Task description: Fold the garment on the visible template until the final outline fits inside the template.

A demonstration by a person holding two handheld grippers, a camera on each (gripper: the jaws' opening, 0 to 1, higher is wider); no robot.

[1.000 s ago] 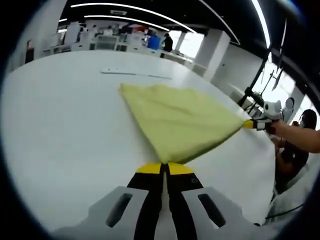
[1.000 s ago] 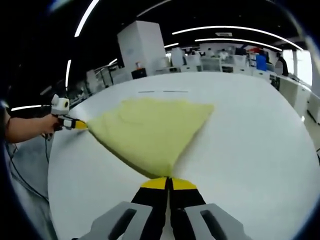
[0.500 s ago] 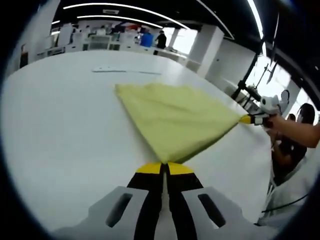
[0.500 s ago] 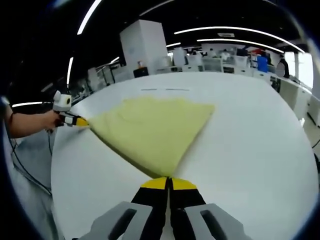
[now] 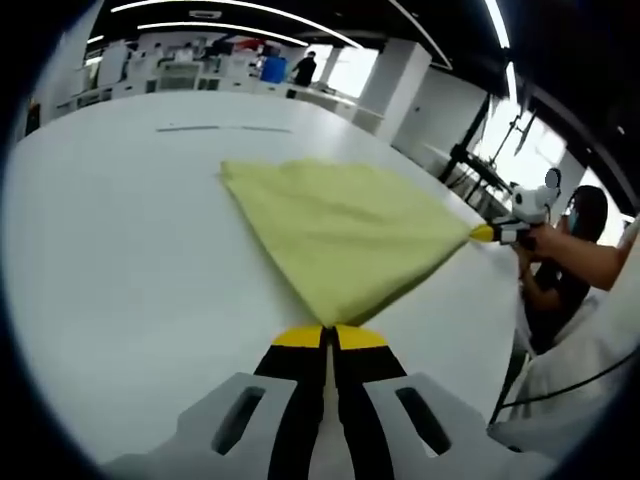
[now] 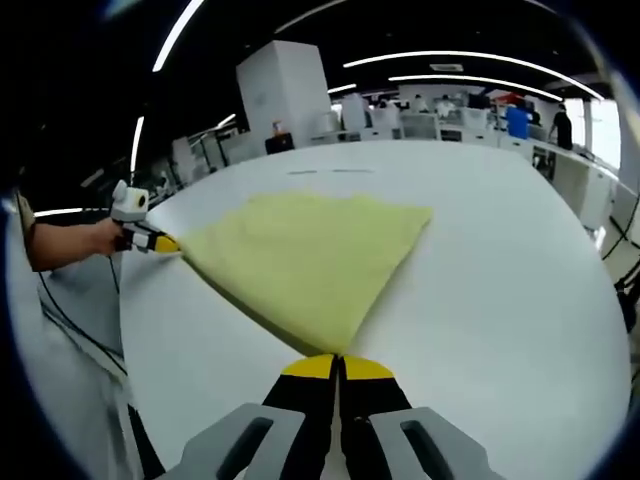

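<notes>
Yellow garment (image 5: 340, 230) stays stretched between both clamped grippers.

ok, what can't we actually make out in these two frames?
- Template: two faint dark strips beyond the yellow garment on the table in the left gripper view; too small to tell if they mark it.
- Garment type: folded, so layers underneath are hidden.
- Clamped corners: left gripper and right gripper jaws cover them.
- Table's near edge: cut off behind the jaws in both views.
</notes>
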